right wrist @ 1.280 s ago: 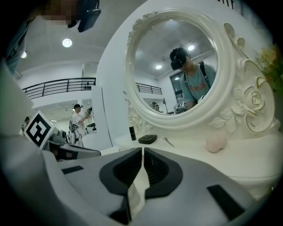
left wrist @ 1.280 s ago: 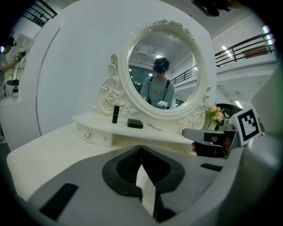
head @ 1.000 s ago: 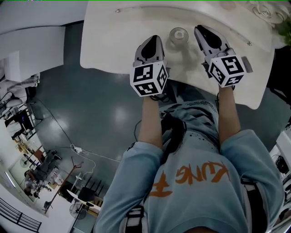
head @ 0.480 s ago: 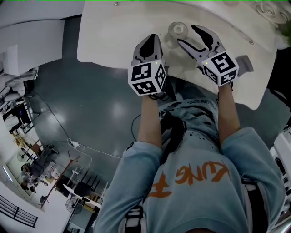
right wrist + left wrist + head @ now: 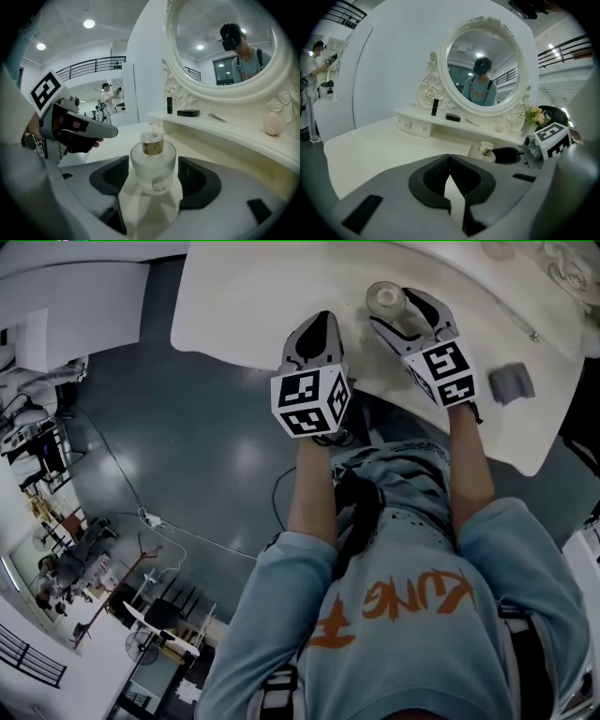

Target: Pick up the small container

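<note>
The small container, a clear round glass jar with a gold neck, stands upright on the white vanity table. It also shows as a small container in the head view and a small container in the left gripper view. My right gripper has its jaws opening, one on each side of the jar, and the pads do not press on it. From above, the right gripper reaches the jar's near side. My left gripper hovers shut and empty at the table's front edge, left of the jar.
An ornate white oval mirror stands at the table's back, with a low shelf holding a black bottle, a black box and a pink egg. A grey block lies right of my right gripper. Flowers stand at the far right.
The right gripper's jaws went from shut to wide apart. It moved forward to the jar, which now stands between the jaws. The left gripper stayed shut in about the same place.
</note>
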Tool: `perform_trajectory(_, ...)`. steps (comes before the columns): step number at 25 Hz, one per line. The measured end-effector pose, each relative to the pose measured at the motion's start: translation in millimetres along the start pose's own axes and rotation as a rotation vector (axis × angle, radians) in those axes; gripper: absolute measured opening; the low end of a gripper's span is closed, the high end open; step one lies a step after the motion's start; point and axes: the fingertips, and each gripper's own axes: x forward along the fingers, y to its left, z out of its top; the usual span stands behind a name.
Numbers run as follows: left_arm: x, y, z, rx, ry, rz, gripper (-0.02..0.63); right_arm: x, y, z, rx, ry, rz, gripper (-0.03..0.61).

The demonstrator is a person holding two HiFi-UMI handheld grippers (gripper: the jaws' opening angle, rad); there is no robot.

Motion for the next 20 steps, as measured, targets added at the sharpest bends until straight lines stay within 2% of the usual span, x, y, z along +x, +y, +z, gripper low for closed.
perform_trajectory(8, -9.9, 10.5, 0.1, -0.004, -0.008, 0.034, 0.021, 16.0, -0.9, -0.2, -0.024, 0.019, -0.025, 0.316)
perform_trajectory(13, -13.7, 9.9, 6.0, -0.007, -0.025, 0.054, 0.021, 18.9, -5.4, -1.9, 0.026, 0.024, -0.004, 0.319)
perform_trajectory(20, -21.6, 18.8, 18.4, -0.007, -0.060, 0.071, 0.021, 33.0, -1.1, 0.7, 0.040, 0.035, 0.001, 0.322)
